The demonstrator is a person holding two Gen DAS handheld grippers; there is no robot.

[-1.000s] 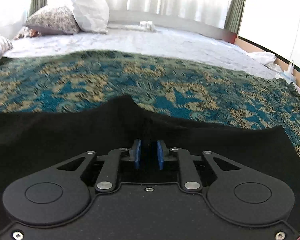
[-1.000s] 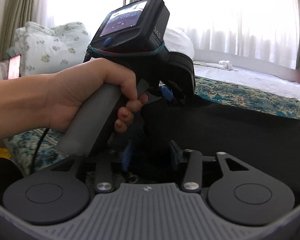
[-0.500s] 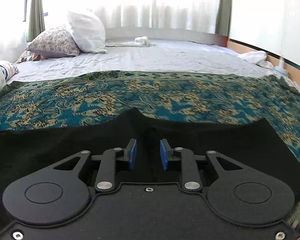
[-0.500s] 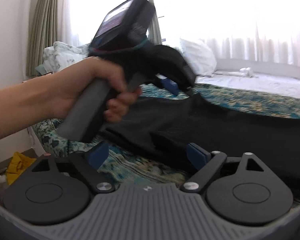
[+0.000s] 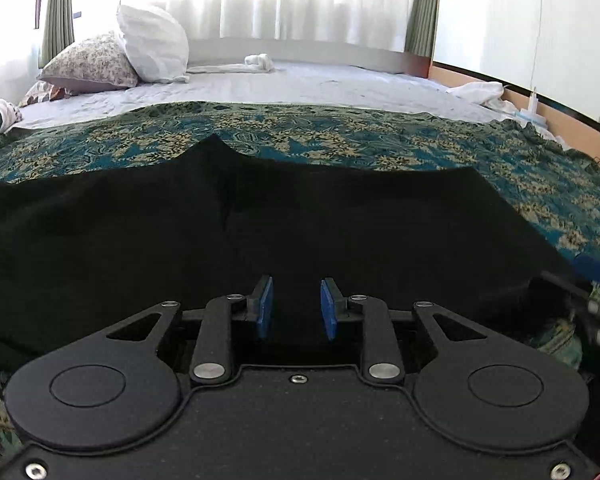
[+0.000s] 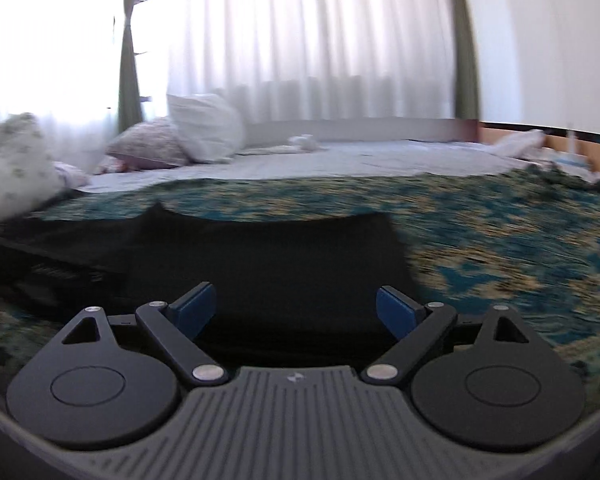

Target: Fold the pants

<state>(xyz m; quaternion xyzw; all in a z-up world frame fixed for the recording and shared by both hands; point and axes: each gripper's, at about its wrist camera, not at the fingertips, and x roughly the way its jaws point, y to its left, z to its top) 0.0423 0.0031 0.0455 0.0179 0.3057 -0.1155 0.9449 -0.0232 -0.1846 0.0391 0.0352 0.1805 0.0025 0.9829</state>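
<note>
Bedroom, daylight through sheer white curtains (image 6: 300, 40) with green drapes at the sides. Bed: white sheet (image 5: 300, 84) on the far half, teal-and-gold patterned bedspread (image 5: 380, 136) across the near half.

Far left, left-wrist view: floral pillow (image 5: 88, 62) with a white pillow (image 5: 152, 44) leaning beside it. A small white bundle of cloth (image 5: 258, 62) lies on the sheet near the far edge. Crumpled white fabric (image 5: 480, 90) at the far right edge of the bed.

Black pants (image 5: 260, 220) lie flat on the bedspread, spanning most of the width in the left-wrist view; the far edge rises to a small peak left of centre. A crease runs down from that peak.

Left gripper (image 5: 296, 308): over the near edge of the pants, blue pads narrowly apart, nothing pinched between them; pants fabric lies below the gap.

Right gripper (image 6: 296, 312): jaws spread wide, nothing gripped; black fabric lies beneath and between the open fingers. View is motion-blurred. In this view the pants (image 6: 260, 256) end in a straight right edge, bedspread (image 6: 500, 240) beyond it.
</note>
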